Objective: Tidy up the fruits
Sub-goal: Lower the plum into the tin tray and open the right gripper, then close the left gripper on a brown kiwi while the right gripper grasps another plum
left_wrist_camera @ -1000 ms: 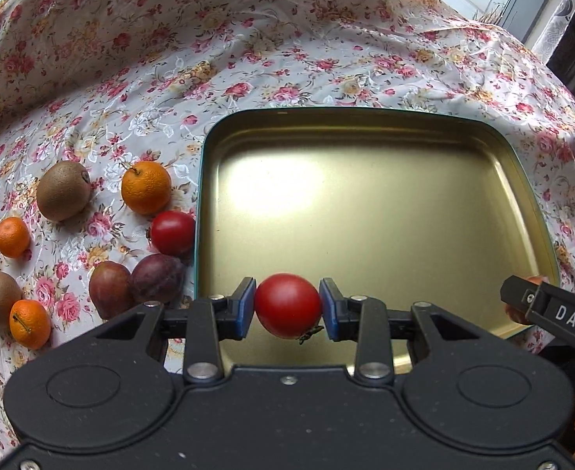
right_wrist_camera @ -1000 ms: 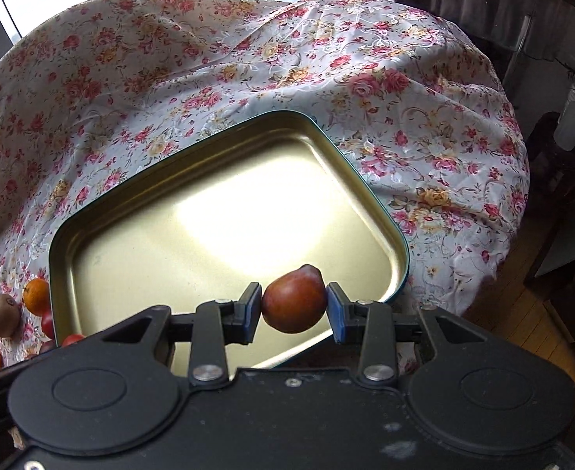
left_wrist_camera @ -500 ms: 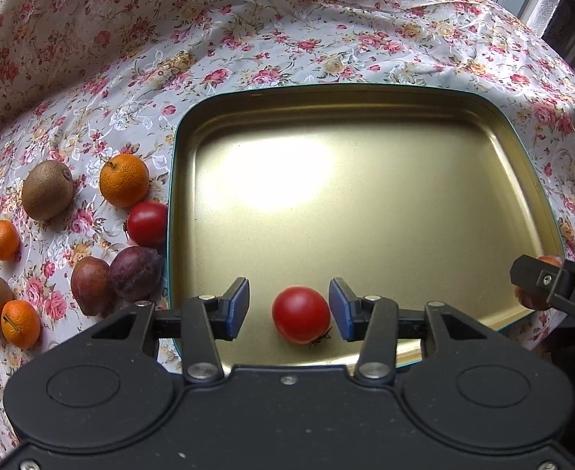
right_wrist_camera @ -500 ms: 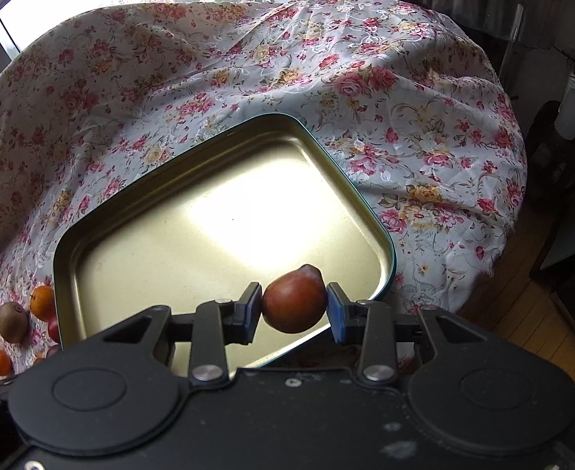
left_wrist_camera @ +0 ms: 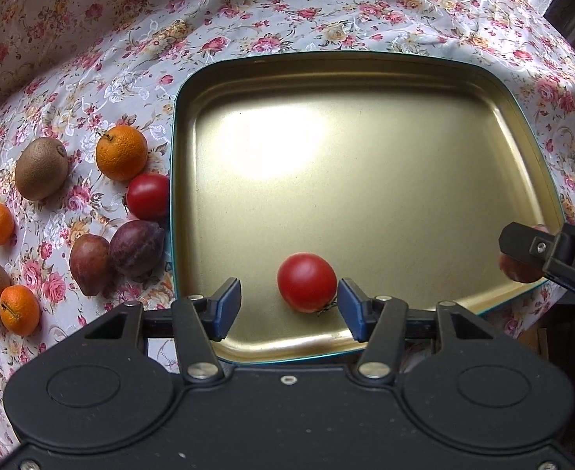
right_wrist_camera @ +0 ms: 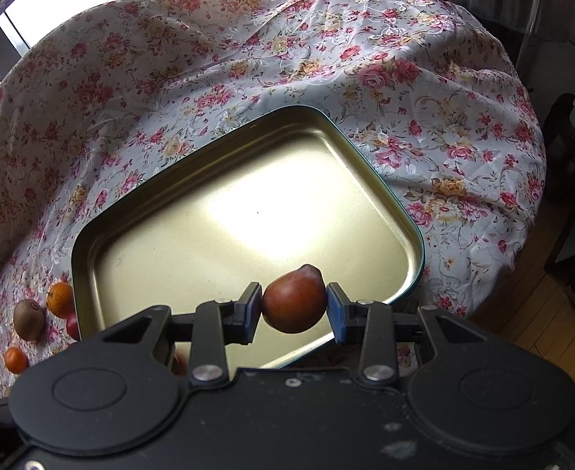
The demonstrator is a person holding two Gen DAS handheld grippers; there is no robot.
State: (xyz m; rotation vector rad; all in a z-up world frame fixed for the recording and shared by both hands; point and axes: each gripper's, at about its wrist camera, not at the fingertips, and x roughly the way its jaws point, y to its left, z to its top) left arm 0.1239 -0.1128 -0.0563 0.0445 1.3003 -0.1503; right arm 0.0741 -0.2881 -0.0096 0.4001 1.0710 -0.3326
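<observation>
**Tomato set down, plum waiting**

The gold tray [left_wrist_camera: 365,180] sits on the floral cloth [left_wrist_camera: 248,11] as the collecting place. The left gripper [left_wrist_camera: 289,309] is opening its jaws, so the tomato [left_wrist_camera: 307,282] rests free on the tray floor between them. The right gripper [right_wrist_camera: 294,313] pinches 1 reddish plum [right_wrist_camera: 294,299] over the tray's near corner, ready to place.

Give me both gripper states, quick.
Left gripper: jaws opening, tomato released onto the tray.
Right gripper: shut on a brown-red fruit.
</observation>
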